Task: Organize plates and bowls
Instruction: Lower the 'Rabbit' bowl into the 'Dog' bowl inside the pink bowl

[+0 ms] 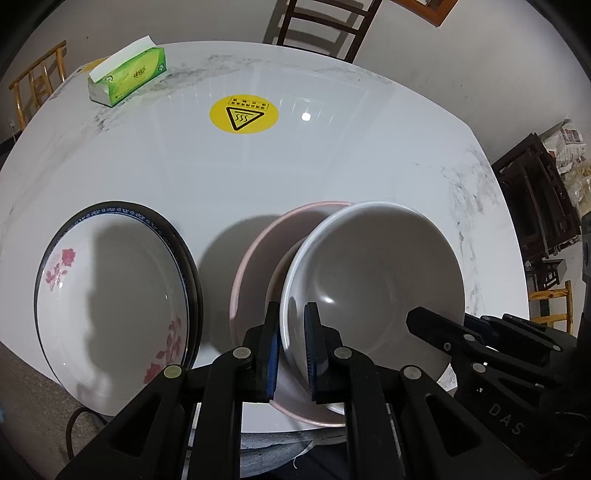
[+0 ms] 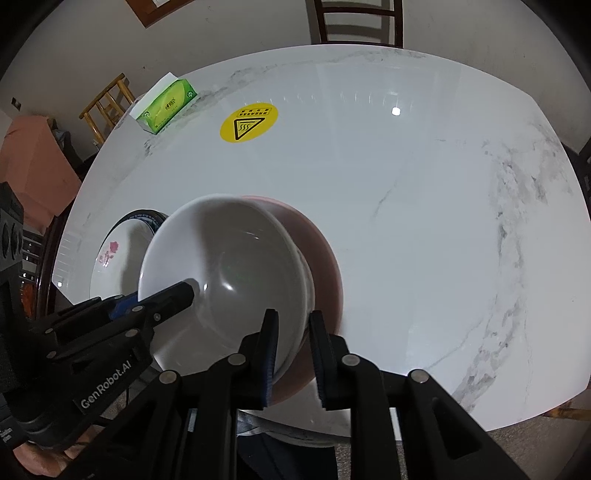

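A white bowl [image 1: 373,273] sits tilted inside a pink bowl [image 1: 258,254] near the table's front edge. My left gripper [image 1: 293,350] is shut on the white bowl's left rim. My right gripper [image 2: 293,354] is shut on the white bowl's [image 2: 229,266] right rim, with the pink bowl [image 2: 325,266] beneath and behind it. Each gripper shows in the other's view, the right one [image 1: 476,350] at the bowl's far rim and the left one [image 2: 147,306] likewise. A floral plate [image 1: 110,295] with a blue patterned rim lies stacked on another plate to the left; it also shows in the right wrist view [image 2: 114,254].
The white marble table [image 2: 424,221] carries a yellow heat-warning sticker [image 1: 243,114] and a green tissue box [image 1: 127,75] at the back left. Wooden chairs [image 1: 321,22] stand behind the table, and dark furniture [image 1: 535,206] stands to the right.
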